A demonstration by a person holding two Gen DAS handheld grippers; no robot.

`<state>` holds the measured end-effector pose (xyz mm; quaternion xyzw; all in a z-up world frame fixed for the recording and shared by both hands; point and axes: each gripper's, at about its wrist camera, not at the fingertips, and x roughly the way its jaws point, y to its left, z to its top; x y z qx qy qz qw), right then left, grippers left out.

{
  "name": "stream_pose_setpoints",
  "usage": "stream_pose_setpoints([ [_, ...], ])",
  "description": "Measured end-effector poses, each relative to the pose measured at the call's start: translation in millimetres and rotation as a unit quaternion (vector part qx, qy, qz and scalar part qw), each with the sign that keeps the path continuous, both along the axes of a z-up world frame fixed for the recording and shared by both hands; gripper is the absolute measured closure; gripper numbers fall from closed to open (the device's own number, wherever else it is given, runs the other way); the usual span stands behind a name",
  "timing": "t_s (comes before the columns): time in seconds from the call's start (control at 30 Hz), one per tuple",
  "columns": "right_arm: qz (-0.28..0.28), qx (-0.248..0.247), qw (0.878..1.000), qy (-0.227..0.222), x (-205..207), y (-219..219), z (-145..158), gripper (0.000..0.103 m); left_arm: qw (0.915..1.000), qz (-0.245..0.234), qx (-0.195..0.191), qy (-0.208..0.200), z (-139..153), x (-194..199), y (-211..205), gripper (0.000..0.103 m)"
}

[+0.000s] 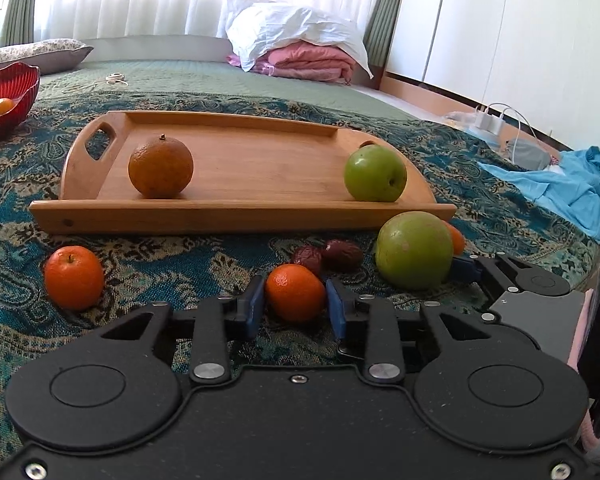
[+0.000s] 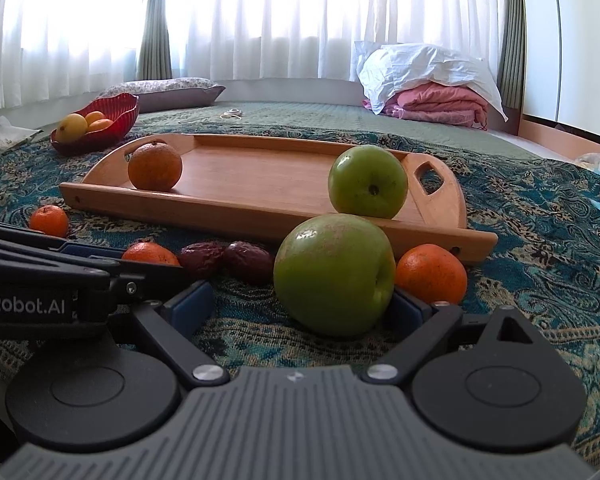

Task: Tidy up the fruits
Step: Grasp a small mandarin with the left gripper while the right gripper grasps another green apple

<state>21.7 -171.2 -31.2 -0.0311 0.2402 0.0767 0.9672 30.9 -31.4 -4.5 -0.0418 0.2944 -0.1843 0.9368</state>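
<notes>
Your wooden tray lies on the bed with one brown orange and one green apple on it. Your right gripper is spread wide around a second apple. Your left gripper, marked "Robot.AI", has its fingers close beside one of three tangerines; I cannot tell if they pinch it. Two red dates lie behind.

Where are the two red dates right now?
The dates lie side by side on the patterned cloth, just before the tray, between the mandarin and large green apple.
</notes>
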Motion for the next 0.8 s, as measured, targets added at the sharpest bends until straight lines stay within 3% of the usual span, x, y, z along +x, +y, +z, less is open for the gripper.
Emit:
stream_pose_setpoints([
  [0.8, 0.000, -0.003, 1.000, 0.001, 1.4, 0.9, -0.3, 0.006, 0.9999, 0.006, 0.007, -0.009, -0.1, -2.6, -2.6, 0.073],
])
